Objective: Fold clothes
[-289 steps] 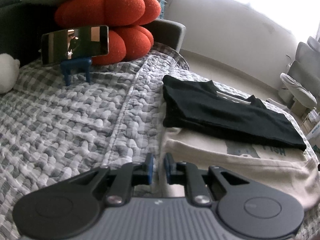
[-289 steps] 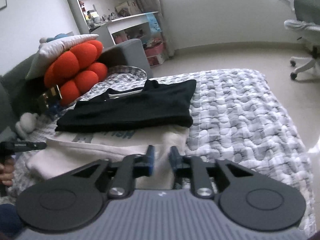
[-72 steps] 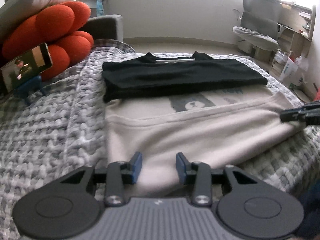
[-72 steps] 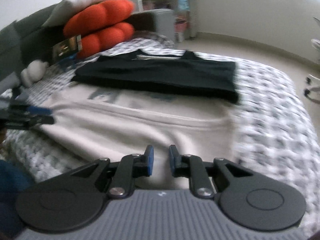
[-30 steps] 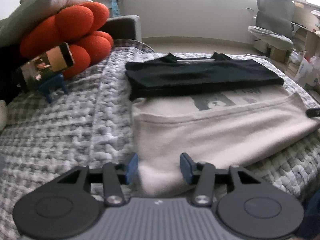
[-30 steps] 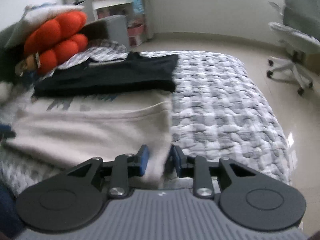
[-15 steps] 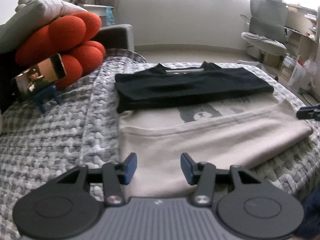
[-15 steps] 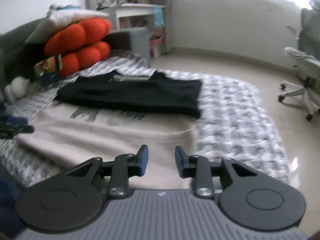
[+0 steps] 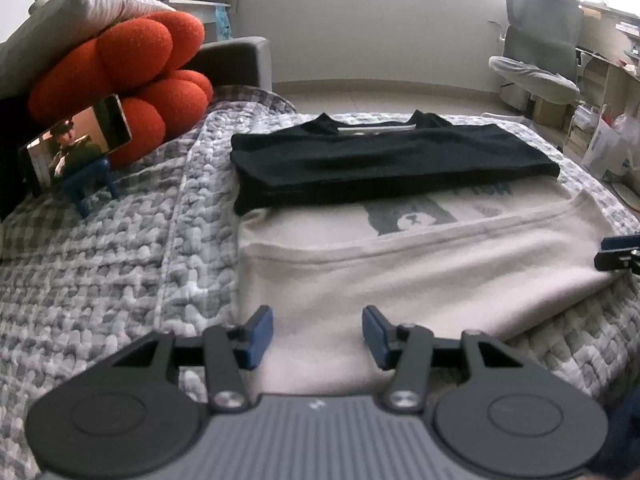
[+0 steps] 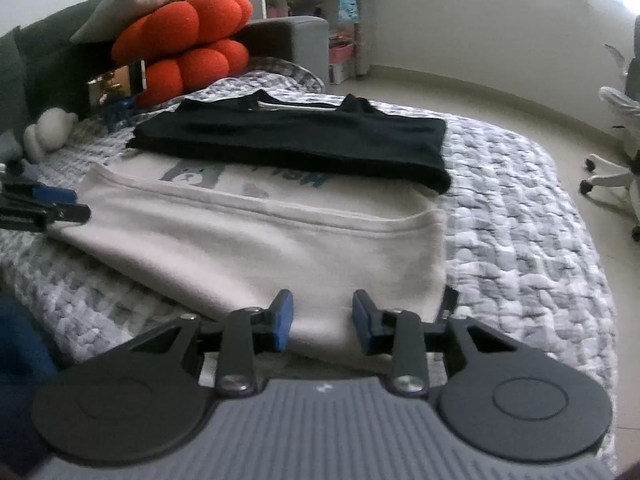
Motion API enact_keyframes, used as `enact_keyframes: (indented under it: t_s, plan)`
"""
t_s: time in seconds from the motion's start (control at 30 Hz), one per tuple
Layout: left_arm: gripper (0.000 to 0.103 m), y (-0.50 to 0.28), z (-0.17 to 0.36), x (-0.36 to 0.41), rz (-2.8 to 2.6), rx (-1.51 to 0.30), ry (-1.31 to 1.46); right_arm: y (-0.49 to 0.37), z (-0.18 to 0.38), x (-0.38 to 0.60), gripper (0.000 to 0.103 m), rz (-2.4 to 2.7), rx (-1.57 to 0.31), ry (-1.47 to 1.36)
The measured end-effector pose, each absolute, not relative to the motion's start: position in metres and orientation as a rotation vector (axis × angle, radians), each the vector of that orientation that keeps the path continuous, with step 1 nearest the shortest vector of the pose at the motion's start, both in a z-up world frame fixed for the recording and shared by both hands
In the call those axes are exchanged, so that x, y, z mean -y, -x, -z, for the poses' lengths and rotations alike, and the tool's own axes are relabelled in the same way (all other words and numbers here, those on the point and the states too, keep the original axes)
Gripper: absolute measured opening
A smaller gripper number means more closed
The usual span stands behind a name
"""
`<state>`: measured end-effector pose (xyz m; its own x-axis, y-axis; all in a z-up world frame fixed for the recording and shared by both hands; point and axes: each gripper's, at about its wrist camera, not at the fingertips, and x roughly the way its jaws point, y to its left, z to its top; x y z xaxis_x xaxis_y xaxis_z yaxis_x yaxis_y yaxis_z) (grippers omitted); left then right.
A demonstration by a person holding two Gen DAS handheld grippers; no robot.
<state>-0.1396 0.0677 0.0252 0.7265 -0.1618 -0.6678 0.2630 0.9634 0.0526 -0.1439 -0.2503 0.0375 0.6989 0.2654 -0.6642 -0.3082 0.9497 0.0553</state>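
Observation:
A cream T-shirt point(image 9: 400, 272) with a bear print lies folded on the grey checked quilt point(image 9: 120, 264). A folded black T-shirt point(image 9: 392, 160) lies across its far part. My left gripper point(image 9: 318, 336) hovers open over the cream shirt's near left edge, its pads clear of the cloth. In the right wrist view my right gripper point(image 10: 322, 322) is over the near right corner of the cream T-shirt point(image 10: 260, 248). Its jaws are opening and the pads do not press the fabric. Each gripper shows at the edge of the other's view: the right gripper point(image 9: 618, 258) and the left gripper point(image 10: 40, 208).
An orange knot cushion point(image 9: 120, 72) and a white pillow point(image 9: 60, 20) sit at the back left. In front of them a phone point(image 9: 76, 144) leans on a blue stand. A pale plush toy point(image 10: 48, 132) lies at the left. An office chair point(image 9: 536, 60) stands on the floor beyond the bed.
The right gripper's jaws have spread apart from around the cream shirt's corner and moved left along its edge. The left gripper stays open over the shirt's left edge.

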Motion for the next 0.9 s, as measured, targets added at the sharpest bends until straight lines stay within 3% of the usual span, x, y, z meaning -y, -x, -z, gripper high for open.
enact_keyframes:
  t_s: [0.63, 0.9]
  plan:
    - [0.051, 0.112, -0.016, -0.067, 0.21, -0.714, -0.129, 0.094, -0.032, 0.283, 0.039, -0.18, -0.682, -0.146]
    - [0.052, 0.113, -0.025, -0.068, 0.202, -0.721, -0.129, 0.106, -0.041, 0.267, 0.041, -0.21, -0.678, -0.023]
